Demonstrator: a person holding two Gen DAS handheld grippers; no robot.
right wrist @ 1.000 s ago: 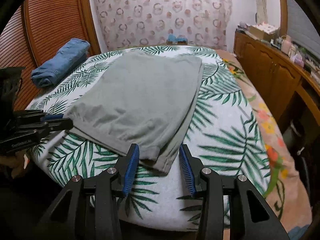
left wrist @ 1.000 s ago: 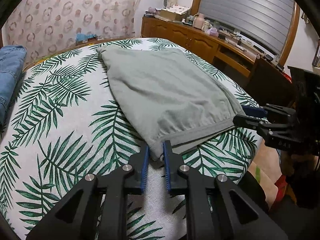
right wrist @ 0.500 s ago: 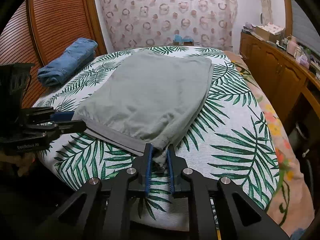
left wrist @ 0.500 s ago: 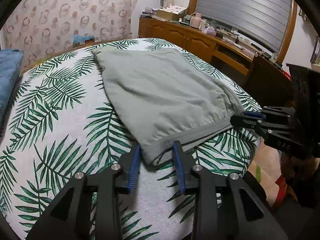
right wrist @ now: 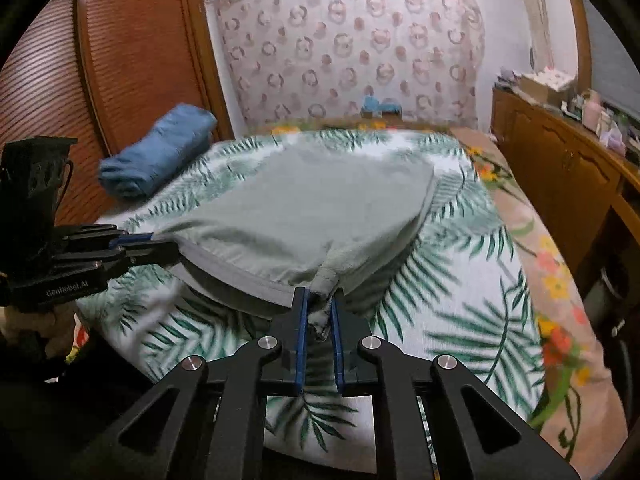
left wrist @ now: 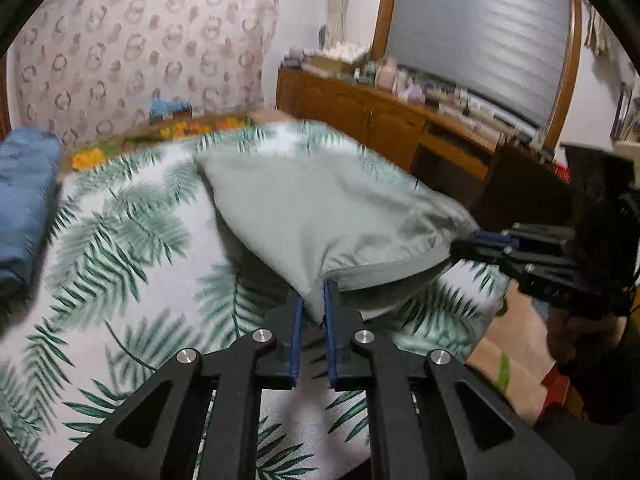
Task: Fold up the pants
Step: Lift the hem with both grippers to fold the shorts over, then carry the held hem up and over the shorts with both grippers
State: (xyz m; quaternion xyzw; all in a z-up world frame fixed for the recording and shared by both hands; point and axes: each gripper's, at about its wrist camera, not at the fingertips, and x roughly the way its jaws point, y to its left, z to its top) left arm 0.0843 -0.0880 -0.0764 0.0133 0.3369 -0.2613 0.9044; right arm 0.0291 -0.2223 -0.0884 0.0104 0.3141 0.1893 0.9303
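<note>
The leaf-print bed [right wrist: 460, 280] carries the grey pants [right wrist: 312, 208], near edge lifted; folded blue jeans [right wrist: 160, 152] lie beside; left tool [left wrist: 312, 304] and right tool [right wrist: 320, 312] are each closing, pinching a corner.

My left gripper [left wrist: 311, 308] is matt black plastic with bright metal pivot pins and ribbed blue rubbery pads [left wrist: 297, 332]; my right gripper [right wrist: 319, 312] is built the same. The pants [left wrist: 320, 216] are soft, matt, grey-green knit cloth with a flat, smoother hem band. The bed [left wrist: 132, 280] wears a finely textured woven cover printed with green palm leaves, matt all over. A folded blue bundle [right wrist: 160, 152] looks like coarse denim. The cabinet [right wrist: 560, 168] is varnished brown wood with a mild sheen, and the louvred door [right wrist: 80, 80] is ribbed reddish wood. The curtain [right wrist: 352, 48] is thin patterned fabric.
</note>
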